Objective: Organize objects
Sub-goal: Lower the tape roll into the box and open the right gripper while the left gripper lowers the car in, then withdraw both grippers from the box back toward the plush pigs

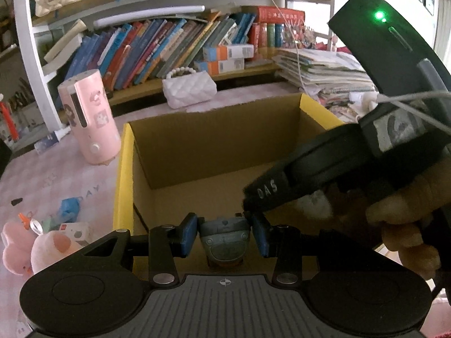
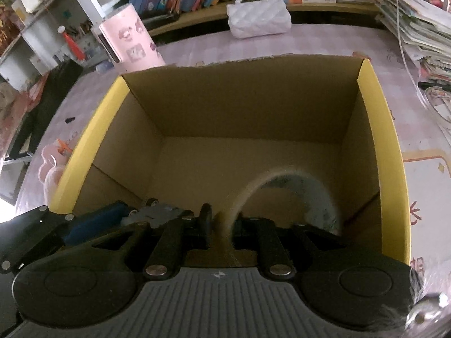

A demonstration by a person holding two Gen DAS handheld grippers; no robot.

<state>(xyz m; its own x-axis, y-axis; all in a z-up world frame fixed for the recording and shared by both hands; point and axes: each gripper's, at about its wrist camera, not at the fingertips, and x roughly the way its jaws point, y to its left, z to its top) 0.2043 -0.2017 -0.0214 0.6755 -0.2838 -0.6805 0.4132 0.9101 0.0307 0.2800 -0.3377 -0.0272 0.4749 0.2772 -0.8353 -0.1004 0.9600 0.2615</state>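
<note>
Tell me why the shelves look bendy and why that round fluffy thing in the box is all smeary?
Left wrist view: the fisheye lens curves the shelf, and window glare whitens the top right. Right wrist view: the fluffy ring is motion-blurred and too smeared to identify, while the box stays sharp.

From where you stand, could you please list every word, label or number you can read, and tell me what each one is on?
"DAS": white letters on the black body of the right gripper, seen in the left wrist view.
"DAY": faint letters, upside down, on the pale pink patterned table cover.
Red box on the shelf: printed title too blurred to read.
Book spines, orange-and-white cartons and pink cylinder's stickers: too small to read.
</note>
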